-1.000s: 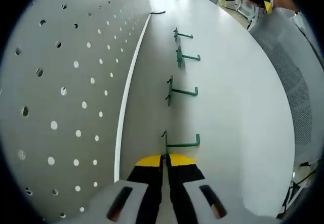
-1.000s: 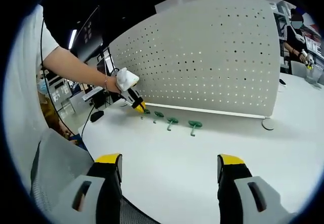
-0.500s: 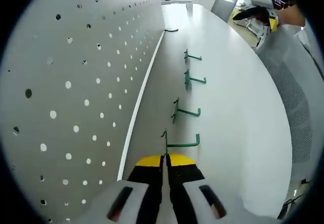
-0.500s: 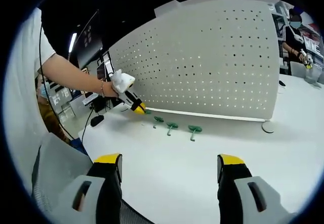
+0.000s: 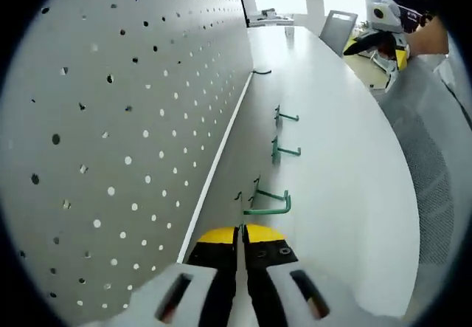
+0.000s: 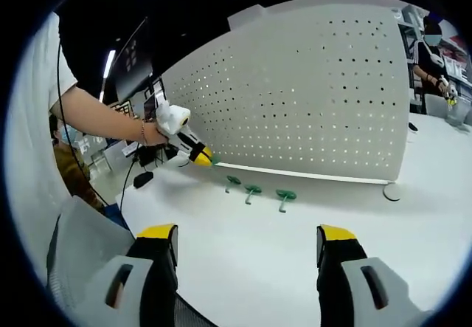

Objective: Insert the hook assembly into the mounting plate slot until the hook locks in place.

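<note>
While its jaws clamp a green hook (image 5: 267, 207) above the table (image 5: 339, 157) beside the pegboard (image 5: 133, 105), the left claw (image 5: 242, 232) is pinched narrow. Three hooks (image 6: 253, 191) lie on the table; the right claw (image 6: 247, 242) hangs wide, holding nothing.

Each hand-held gripper, left (image 5: 242, 232) and right (image 6: 245, 247), has black jaws with yellow tips on a pale grey body with dark oval slots, while the person wears a white short sleeve (image 6: 40, 113) and a thin bracelet (image 6: 144, 132).

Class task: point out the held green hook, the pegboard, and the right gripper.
held green hook (image 5: 267, 210), left gripper view, on its straight shaft.
pegboard (image 6: 310, 98), right gripper view, on its perforated face.
right gripper (image 6: 247, 249), right gripper view, midway between its yellow tips.
</note>
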`<state>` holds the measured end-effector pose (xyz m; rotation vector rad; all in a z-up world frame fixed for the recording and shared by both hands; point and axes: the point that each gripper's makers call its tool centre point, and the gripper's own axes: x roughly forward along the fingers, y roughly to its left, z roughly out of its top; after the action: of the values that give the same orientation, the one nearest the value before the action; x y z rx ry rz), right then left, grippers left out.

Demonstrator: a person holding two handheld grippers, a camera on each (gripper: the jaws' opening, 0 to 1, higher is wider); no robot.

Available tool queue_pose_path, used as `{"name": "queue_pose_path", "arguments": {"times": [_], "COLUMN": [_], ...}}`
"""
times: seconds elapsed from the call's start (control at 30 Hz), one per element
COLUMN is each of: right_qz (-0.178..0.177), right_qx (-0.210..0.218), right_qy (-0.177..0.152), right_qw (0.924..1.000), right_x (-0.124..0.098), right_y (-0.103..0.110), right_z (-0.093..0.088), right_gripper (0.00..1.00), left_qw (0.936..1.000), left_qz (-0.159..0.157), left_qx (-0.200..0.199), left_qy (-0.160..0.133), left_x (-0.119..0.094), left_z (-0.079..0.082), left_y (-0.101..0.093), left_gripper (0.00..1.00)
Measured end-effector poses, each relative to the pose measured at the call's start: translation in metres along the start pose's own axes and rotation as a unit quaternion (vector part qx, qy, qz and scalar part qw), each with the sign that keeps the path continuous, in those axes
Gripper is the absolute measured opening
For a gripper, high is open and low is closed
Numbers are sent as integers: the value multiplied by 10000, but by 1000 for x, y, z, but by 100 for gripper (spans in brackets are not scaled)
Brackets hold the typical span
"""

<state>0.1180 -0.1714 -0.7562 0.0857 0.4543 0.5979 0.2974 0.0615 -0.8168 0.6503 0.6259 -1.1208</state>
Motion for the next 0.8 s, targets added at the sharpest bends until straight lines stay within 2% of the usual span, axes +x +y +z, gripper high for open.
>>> {"name": "queue_pose_path", "arguments": {"times": [0.03, 0.13, 0.27, 0.43, 0.6, 0.8], "right_qz": [5, 18, 68, 126, 168, 220], "right_qx": [-6, -16, -56, -114, -189, -271], "right_qy": [-22, -65, -109, -188, -250, -312], "right_qw": [10000, 10000, 9999, 9997, 9994, 9989], "right_x": [0, 1, 2, 4, 4, 5], "right_y": [0, 0, 3, 7, 11, 15], "right_z": [2, 4, 7, 13, 19, 27], "right_gripper": [74, 74, 74, 74, 74, 74], "left_qw": [9997, 9997, 9977, 9966, 9927, 9887], "left_qz": [109, 176, 331, 412, 560, 696], "left_qx": [-191, -142, -467, -484, -691, -836], "left_qy": [-129, -129, -364, -516, -809, -1032], "left_x": [-3, -8, -16, -25, -36, -45], "left_z": [4, 4, 11, 16, 26, 33], "left_y": [2, -1, -3, -14, -22, -30], "left_gripper": [2, 2, 2, 2, 2, 2]}}
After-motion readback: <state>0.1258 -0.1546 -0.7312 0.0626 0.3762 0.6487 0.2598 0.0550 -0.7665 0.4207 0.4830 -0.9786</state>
